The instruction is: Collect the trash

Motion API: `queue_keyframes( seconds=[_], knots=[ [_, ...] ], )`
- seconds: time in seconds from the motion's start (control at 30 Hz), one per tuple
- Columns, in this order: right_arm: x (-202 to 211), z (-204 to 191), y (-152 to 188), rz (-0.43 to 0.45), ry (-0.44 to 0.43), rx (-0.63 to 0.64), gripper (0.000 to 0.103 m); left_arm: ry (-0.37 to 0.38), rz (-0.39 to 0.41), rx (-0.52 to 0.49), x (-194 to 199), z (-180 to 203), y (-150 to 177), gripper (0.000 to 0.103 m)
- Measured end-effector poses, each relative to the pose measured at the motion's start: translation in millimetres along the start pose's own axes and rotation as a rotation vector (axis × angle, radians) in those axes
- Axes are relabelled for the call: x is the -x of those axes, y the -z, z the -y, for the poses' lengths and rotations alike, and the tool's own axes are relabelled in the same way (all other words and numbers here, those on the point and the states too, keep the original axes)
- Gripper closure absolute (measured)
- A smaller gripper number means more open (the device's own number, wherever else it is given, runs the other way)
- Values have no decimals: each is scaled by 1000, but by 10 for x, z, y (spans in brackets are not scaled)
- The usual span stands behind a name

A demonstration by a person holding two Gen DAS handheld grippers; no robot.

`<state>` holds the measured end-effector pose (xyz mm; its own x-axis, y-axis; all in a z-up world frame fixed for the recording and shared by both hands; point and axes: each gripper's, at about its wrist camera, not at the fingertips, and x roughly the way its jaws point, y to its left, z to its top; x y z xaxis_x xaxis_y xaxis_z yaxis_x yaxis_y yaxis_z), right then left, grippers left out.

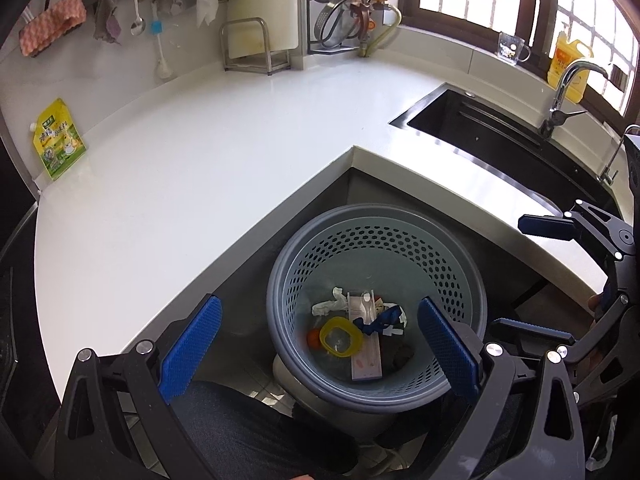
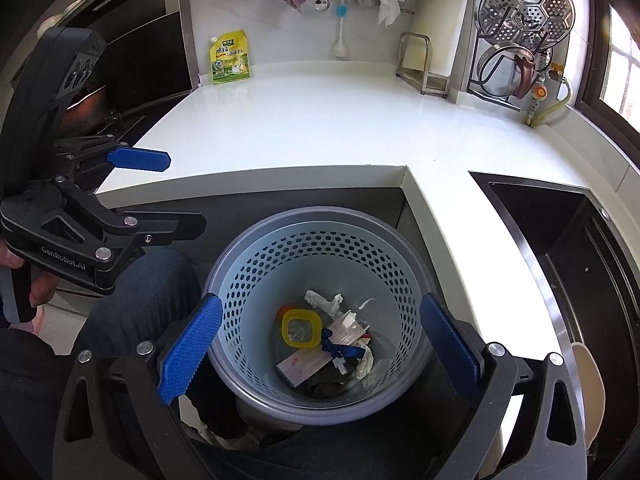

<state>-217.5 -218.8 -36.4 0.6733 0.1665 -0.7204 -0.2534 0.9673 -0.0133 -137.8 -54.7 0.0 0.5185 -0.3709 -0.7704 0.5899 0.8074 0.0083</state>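
Observation:
A blue-grey perforated bin (image 1: 468, 276) (image 2: 256, 264) stands on the floor in the inner corner of the white counter. Inside lie a yellow ring lid (image 1: 340, 336) (image 2: 301, 329), crumpled white tissue (image 1: 330, 302) (image 2: 324, 300), a flat white packet (image 1: 366, 340) (image 2: 302, 366) and a blue-and-white wrapper (image 1: 386, 318) (image 2: 344, 348). My left gripper (image 1: 318, 346) hangs open above the bin, nothing between its fingers; it also shows as the left gripper (image 2: 160, 192) at the left of the right wrist view. My right gripper (image 2: 318, 350) is open over the bin too, seen as the right gripper (image 1: 532, 276) at the right edge.
A yellow-green pouch (image 1: 60, 140) (image 2: 230, 60) leans on the back wall. The counter (image 1: 200, 140) (image 2: 320, 120) wraps an L shape. A black sink (image 1: 500, 136) (image 2: 560, 240) with a faucet (image 1: 564, 88) lies to the right. A rack (image 1: 256, 46) and hanging cloths stand at the back. A person's legs are below.

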Motion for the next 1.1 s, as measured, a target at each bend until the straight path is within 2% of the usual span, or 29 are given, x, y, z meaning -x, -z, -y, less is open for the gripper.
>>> queue_keyframes(
  seconds=[0.27,0.53,1.1],
  knots=[
    [221,-160,7,39,21,6,9,-3,40,-6,223,-8,55,7],
    [312,-204,44,46,38,0,9,-3,56,-3,274,-15,72,7],
    [214,-178,14,40,32,-8,9,-30,60,-11,251,-14,26,7]
  ],
)
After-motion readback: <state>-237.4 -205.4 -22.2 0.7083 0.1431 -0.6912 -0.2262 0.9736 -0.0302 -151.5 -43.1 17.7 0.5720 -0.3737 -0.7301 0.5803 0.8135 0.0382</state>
